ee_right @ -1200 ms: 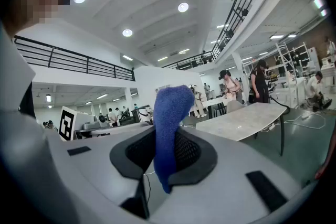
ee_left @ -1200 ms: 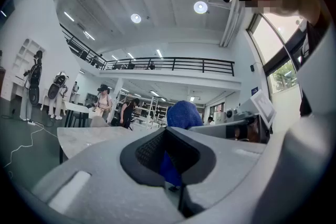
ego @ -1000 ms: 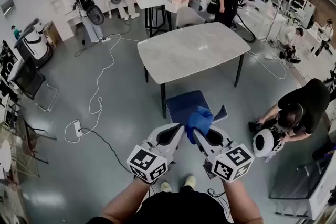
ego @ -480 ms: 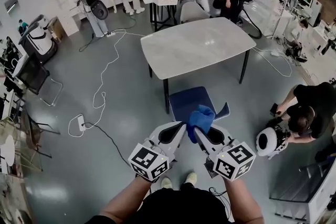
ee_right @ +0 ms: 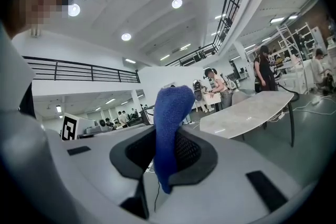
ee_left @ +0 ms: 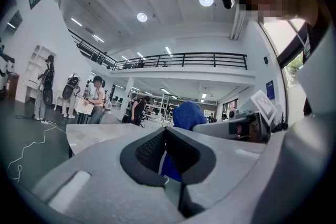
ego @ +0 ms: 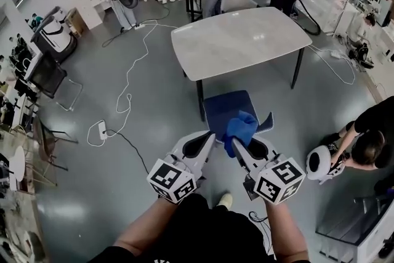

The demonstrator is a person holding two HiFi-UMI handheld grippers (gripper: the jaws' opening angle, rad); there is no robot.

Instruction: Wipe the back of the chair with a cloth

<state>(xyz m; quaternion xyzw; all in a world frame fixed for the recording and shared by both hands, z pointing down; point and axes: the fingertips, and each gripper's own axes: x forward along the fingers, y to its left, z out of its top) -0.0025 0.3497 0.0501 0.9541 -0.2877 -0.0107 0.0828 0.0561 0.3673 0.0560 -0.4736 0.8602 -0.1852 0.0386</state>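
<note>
One big pale table [ego: 241,40] fills the floor ahead of you. The blue chair [ego: 223,109] is tucked up to its near edge, seat toward the table, so the chair's back is on your side. From the head view that back shows only as a thin edge sticking out to the right of the cloth, so very little of it can be read.

Closer in, you are holding both tools side by side over the near end of the chair. Your left gripper [ego: 210,136] has its jaws brought together with nothing between them. The blue seen through its hollow is only the cloth carried by the other tool. Your right gripper [ego: 236,143] is clamped on the blue cloth [ego: 241,126] low down, and the free end stands up loose above the jaws. In the right gripper view that free end is pressed against nothing, and no part of the chair shows there.

Judged from this, the cloth is in hand and carried to the chair, but wiping has not visibly begun. Whether the cloth is touching the back cannot be told from above. You have yet to press it onto the back and wipe across the whole surface.
</note>
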